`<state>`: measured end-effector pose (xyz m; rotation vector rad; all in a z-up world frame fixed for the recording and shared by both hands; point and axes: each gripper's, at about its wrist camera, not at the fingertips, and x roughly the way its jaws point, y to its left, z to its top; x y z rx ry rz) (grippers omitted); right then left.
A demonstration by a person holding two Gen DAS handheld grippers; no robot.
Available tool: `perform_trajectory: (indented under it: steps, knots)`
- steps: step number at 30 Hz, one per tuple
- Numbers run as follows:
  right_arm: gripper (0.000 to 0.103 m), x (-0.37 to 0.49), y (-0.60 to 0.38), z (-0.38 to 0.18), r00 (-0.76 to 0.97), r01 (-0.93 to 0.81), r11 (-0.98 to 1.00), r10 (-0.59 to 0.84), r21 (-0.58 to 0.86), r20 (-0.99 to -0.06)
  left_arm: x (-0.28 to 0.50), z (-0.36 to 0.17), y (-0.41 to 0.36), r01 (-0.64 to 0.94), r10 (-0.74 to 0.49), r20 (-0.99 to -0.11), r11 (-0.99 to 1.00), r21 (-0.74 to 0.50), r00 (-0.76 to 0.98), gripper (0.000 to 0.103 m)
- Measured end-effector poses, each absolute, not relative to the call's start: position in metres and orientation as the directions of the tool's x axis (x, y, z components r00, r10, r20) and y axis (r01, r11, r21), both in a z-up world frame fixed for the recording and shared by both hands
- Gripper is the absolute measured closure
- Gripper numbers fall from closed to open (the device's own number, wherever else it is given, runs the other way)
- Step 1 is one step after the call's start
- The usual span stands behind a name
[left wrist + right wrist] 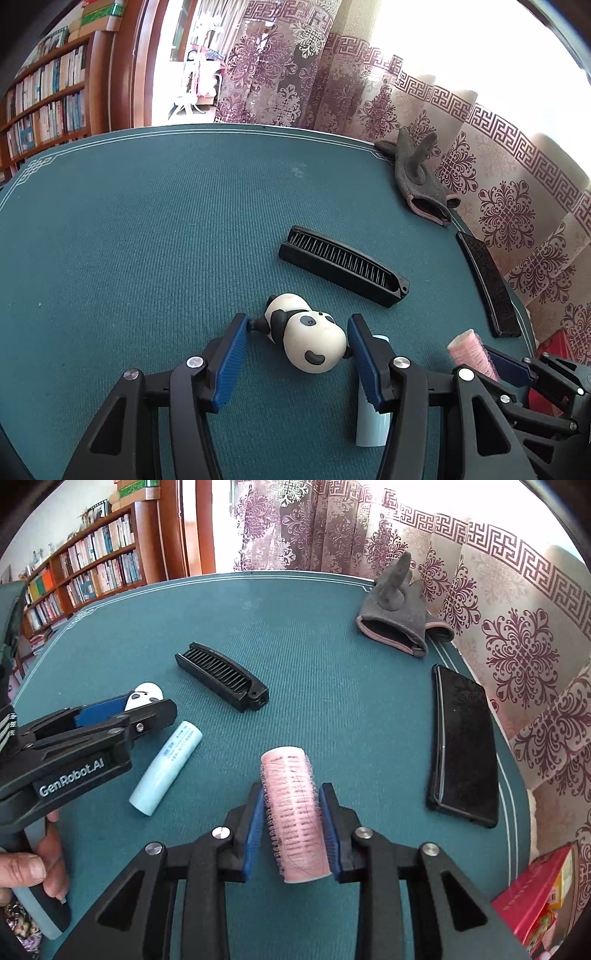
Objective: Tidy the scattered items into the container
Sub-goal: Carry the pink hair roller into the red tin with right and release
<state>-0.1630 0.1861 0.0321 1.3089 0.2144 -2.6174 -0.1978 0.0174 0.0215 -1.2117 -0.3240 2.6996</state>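
A panda figurine (308, 332) lies on the green table mat (147, 229) between the blue pads of my left gripper (297, 326), which is open around it, its right pad at or near the panda. My right gripper (291, 794) is shut on a pink hair roller (293, 812). The roller also shows in the left wrist view (471, 352). A black folding comb (343, 266) lies beyond the panda. A pale blue tube (166, 768) lies beside the left gripper (110, 709). A red box (539, 897) sits at the table's right edge.
A grey glove (399, 616) lies at the far right corner. A flat black case (461, 742) lies along the right edge. Patterned curtains hang behind the table. A bookshelf (92, 565) stands at the far left.
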Motion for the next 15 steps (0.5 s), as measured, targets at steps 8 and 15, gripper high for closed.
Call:
perform_trajectory:
  steps: [8,15]
  knots:
    - [0.071,-0.119,0.201,0.074,-0.676,0.208,-0.978,-0.135,-0.011,-0.724,-0.192,0.039,0.007,-0.05,0.247,-0.677,-0.954,-0.296,-0.693,0.047]
    - [0.071,-0.083,0.236,0.09,-0.724,0.125,-0.992,-0.086,-0.008,-0.685,-0.18,0.059,0.015,-0.121,0.299,-0.633,-0.943,-0.308,-0.714,0.061]
